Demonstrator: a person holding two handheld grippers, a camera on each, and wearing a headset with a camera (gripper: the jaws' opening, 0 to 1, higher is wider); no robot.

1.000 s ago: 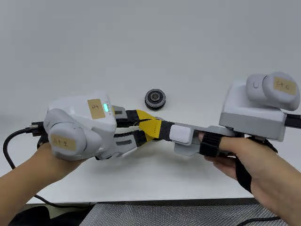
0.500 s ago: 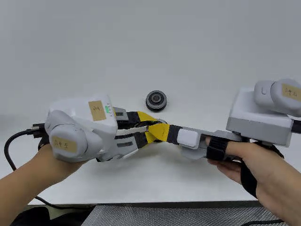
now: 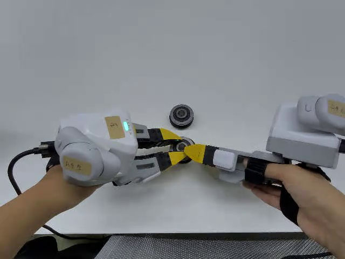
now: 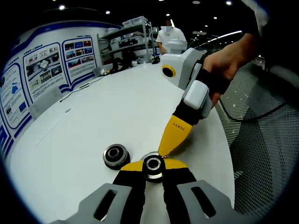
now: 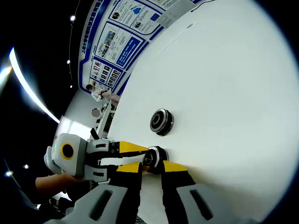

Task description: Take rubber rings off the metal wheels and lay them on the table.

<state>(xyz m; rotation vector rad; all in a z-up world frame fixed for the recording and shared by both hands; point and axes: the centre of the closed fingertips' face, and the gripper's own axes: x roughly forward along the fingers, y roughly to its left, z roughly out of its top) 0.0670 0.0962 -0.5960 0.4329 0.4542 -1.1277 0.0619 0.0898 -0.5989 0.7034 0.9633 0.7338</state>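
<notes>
Yellow-tipped left tongs (image 4: 153,164), yellow-tipped right tongs (image 5: 153,165), black-and-silver held wheel (image 3: 186,145), white table (image 3: 178,205)

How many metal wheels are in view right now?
2. One wheel is clamped between the jaws of the left gripper, with the right gripper touching it. The other wheel lies on the table just beyond. Nothing suggests a hidden one.

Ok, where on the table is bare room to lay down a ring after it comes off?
Bare table lies beyond the loose wheel, and more on the near side, between the claws and the front edge. It is crowded in the middle, where the left claw and right claw meet on the held wheel.
</notes>
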